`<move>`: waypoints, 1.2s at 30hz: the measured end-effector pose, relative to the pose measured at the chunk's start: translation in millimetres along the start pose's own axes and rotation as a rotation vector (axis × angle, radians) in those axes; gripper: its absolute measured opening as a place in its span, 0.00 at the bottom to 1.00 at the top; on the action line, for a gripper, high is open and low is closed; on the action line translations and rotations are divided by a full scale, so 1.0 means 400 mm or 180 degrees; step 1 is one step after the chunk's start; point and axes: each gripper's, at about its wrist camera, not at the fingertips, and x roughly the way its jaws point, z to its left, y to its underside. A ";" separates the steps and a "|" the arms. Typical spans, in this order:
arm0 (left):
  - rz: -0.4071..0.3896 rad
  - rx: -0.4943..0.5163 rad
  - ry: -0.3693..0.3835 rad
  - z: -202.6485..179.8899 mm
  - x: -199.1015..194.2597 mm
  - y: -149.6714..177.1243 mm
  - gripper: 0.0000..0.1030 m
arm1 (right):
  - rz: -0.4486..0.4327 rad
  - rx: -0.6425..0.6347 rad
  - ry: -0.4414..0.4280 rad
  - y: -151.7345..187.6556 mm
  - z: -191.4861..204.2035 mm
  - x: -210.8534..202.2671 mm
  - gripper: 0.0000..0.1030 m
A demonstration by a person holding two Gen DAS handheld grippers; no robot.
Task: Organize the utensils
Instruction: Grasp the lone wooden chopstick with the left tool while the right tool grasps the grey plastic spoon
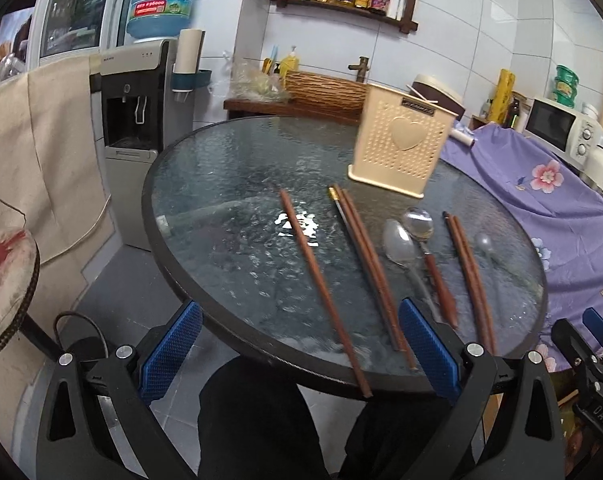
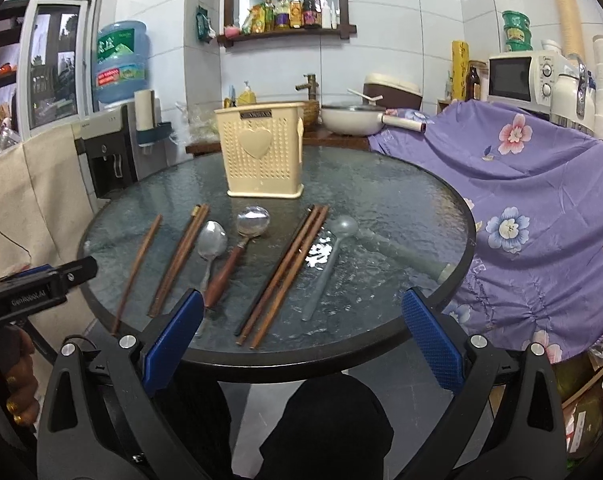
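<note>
A cream perforated utensil holder (image 1: 401, 142) (image 2: 263, 148) stands upright at the back of the round glass table (image 1: 221, 184) (image 2: 401, 216). In front of it lie a single brown chopstick (image 1: 321, 288) (image 2: 137, 272), a bundle of chopsticks (image 1: 371, 272) (image 2: 179, 258), a metal spoon (image 1: 399, 246) (image 2: 211, 244), a wooden-handled spoon (image 1: 425, 240) (image 2: 241, 248), another chopstick bundle (image 1: 469, 276) (image 2: 285, 272) and a grey plastic spoon (image 1: 485, 246) (image 2: 331, 256). My left gripper (image 1: 301, 356) is open and empty at the near edge. My right gripper (image 2: 303, 340) is open and empty too.
A water dispenser (image 1: 137, 128) stands left of the table. A purple floral cloth (image 2: 533, 200) covers something on the right, with a microwave (image 2: 517, 80) behind. A wooden counter with a pan (image 2: 353, 120) lies behind the table. A small stool (image 1: 5, 280) is at the left.
</note>
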 end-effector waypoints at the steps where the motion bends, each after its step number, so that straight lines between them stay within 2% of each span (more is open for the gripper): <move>1: -0.0041 0.0023 -0.0010 0.005 0.004 -0.002 0.94 | 0.0031 0.0021 0.0020 -0.001 -0.007 0.013 0.95; 4: -0.0100 0.0109 -0.0069 0.006 0.017 -0.019 0.94 | 0.0156 0.0083 0.0065 -0.013 -0.031 0.056 0.95; 10: 0.0035 0.0270 -0.0201 0.013 0.071 -0.088 0.94 | 0.0327 0.0135 0.0094 -0.063 -0.064 0.140 0.90; 14: 0.0165 0.0472 -0.0308 0.005 0.126 -0.132 0.79 | 0.0451 0.0046 0.0110 -0.102 -0.063 0.195 0.85; 19: 0.0404 0.0594 -0.0273 -0.012 0.206 -0.168 0.59 | 0.0641 -0.0010 0.0150 -0.144 -0.065 0.277 0.79; 22: 0.0509 0.0649 -0.0287 -0.020 0.240 -0.174 0.52 | 0.0768 0.0020 0.0199 -0.160 -0.074 0.327 0.78; 26: 0.0640 0.0639 -0.0288 -0.020 0.271 -0.185 0.49 | 0.0969 0.0075 0.0262 -0.165 -0.084 0.393 0.70; 36: 0.0834 0.0601 -0.0321 -0.009 0.340 -0.215 0.49 | 0.1221 0.0132 0.0341 -0.179 -0.096 0.485 0.65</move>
